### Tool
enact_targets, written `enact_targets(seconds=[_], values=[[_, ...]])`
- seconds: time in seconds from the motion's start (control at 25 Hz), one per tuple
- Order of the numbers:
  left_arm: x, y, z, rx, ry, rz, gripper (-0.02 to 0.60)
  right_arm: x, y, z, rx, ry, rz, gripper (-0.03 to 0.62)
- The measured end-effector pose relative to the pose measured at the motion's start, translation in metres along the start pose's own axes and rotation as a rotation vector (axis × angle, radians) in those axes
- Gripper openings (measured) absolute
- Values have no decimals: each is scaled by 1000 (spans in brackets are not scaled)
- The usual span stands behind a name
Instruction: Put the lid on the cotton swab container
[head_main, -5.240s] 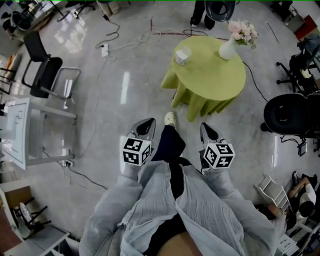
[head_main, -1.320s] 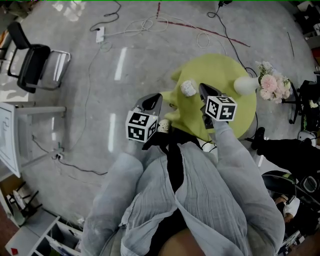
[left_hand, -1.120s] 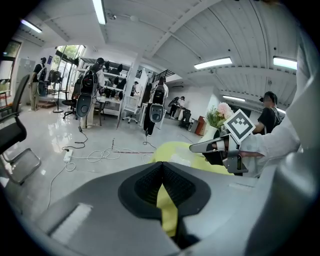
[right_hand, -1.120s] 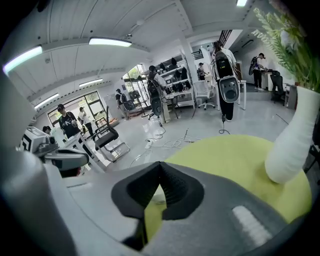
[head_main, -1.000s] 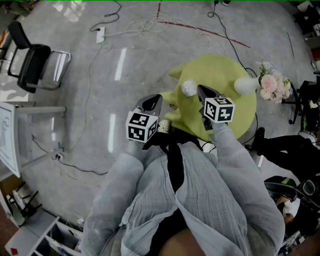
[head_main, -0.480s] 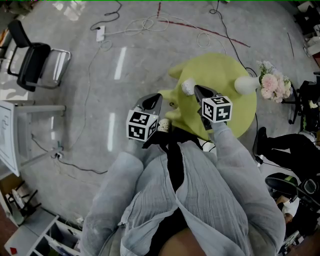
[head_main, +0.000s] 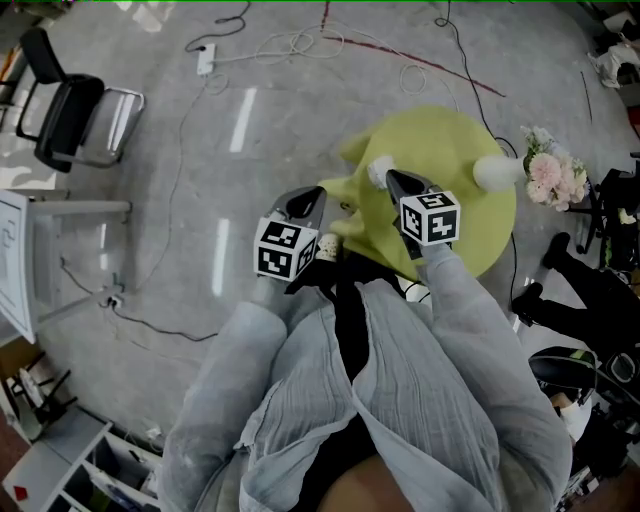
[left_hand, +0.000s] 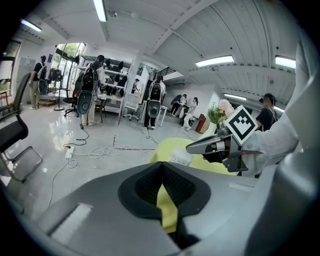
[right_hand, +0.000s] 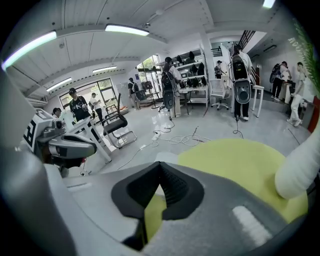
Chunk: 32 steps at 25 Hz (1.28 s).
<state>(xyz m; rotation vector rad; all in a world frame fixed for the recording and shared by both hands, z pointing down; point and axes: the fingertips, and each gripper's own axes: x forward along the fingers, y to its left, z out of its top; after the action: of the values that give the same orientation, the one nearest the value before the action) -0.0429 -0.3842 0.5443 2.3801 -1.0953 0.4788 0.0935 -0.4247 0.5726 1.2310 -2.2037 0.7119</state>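
Note:
The cotton swab container (head_main: 379, 171) is a small white tub at the near left edge of the round green table (head_main: 450, 215). I cannot make out a separate lid. My right gripper (head_main: 389, 176) hangs shut and empty, its tips right beside the container (right_hand: 167, 157), which peeks out just beyond the jaws. My left gripper (head_main: 307, 193) is shut and empty, held off the table's left side above the floor. In the left gripper view the container (left_hand: 180, 156) lies ahead, with the right gripper (left_hand: 194, 147) over it.
A white vase (head_main: 492, 172) with pink flowers (head_main: 549, 177) stands at the table's right side. Cables (head_main: 300, 44) and a power strip (head_main: 207, 59) lie on the grey floor beyond. A black chair (head_main: 70, 110) stands far left, a black office chair (head_main: 565, 370) lower right.
I have walked up to the table since the earliest frame. Over the last second the right gripper has slid left until its tips reach the container. The left gripper has held still.

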Motion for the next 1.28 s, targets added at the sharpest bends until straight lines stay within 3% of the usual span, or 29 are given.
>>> enact_targets(seconds=[1.28], values=[[-2, 10, -8, -23, 16, 24, 17, 8, 6, -6, -35, 49, 1, 2]])
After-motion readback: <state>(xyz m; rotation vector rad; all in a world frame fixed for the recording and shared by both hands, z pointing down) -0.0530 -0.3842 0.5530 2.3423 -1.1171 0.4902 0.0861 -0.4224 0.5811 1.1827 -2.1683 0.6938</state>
